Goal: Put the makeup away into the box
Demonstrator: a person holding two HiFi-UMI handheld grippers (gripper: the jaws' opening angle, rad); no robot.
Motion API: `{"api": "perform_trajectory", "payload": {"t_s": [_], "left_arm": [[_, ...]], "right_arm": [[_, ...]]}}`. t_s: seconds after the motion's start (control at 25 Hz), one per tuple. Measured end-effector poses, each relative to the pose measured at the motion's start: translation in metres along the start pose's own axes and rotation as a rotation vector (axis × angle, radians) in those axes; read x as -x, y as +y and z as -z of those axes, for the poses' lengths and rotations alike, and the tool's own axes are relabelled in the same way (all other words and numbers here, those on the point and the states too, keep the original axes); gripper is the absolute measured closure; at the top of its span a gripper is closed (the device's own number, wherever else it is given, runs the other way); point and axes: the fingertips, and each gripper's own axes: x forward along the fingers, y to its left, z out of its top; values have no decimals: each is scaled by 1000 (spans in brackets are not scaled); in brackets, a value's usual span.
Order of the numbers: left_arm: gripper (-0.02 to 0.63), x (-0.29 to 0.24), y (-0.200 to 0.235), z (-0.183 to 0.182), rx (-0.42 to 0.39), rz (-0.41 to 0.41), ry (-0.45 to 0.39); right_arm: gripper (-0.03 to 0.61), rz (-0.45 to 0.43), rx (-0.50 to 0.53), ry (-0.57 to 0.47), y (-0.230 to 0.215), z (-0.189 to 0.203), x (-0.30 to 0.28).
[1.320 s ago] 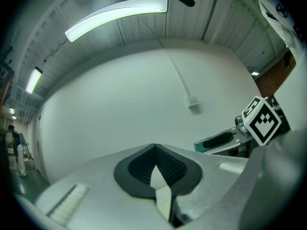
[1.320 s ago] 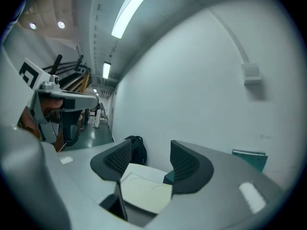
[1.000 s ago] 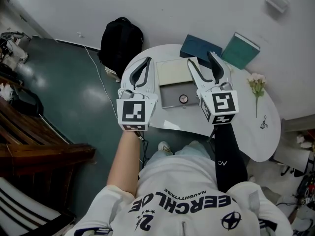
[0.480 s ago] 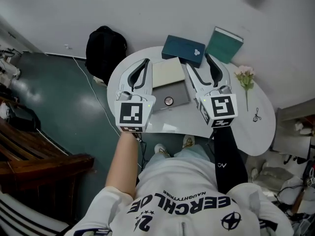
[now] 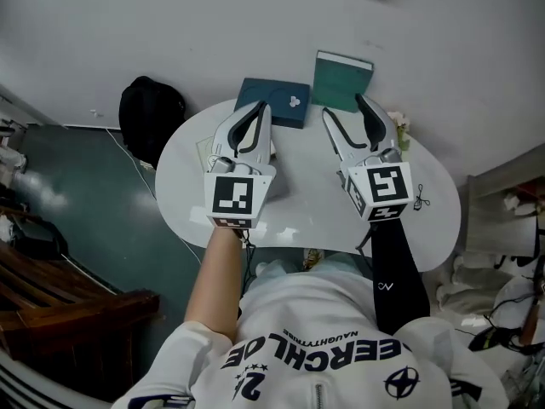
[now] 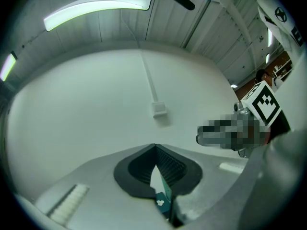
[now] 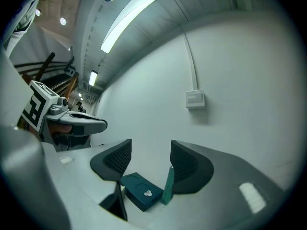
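Note:
A dark teal box (image 5: 281,105) with a small white clover mark lies flat at the back of the white round table (image 5: 324,220). A green lid or book (image 5: 342,82) leans upright against the wall beside it. My left gripper (image 5: 262,106) hovers just in front of the teal box, its tips touching, shut on nothing. In the left gripper view the teal box (image 6: 162,203) peeks through the loop behind the left gripper (image 6: 154,147) tips. My right gripper (image 5: 344,105) is open; its view frames the teal box (image 7: 139,189) and the green lid (image 7: 168,186) between the pads. No makeup item shows clearly.
A black backpack (image 5: 149,118) sits on the floor left of the table. Pale flowers (image 5: 398,128) lie at the table's right, with a small dark trinket (image 5: 419,199) nearer the edge. A pale box edge (image 5: 204,152) pokes out under the left gripper. The wall stands right behind the table.
Both grippers have advanced toward the back of the table. The cream box and silver case seen earlier are now covered by the left gripper. The view has swung left.

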Motion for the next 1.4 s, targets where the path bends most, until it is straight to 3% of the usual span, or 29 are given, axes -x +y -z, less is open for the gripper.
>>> {"api": "perform_trajectory", "payload": {"t_s": [0.4, 1.08, 1.4], "left_arm": [[612, -43, -42, 14, 5, 41, 21], [612, -57, -50, 16, 8, 45, 26], [612, -62, -47, 27, 22, 27, 45]], "right_arm": [[293, 11, -26, 27, -44, 27, 7], [293, 26, -44, 46, -62, 40, 11], [293, -47, -39, 214, -55, 107, -21]]}}
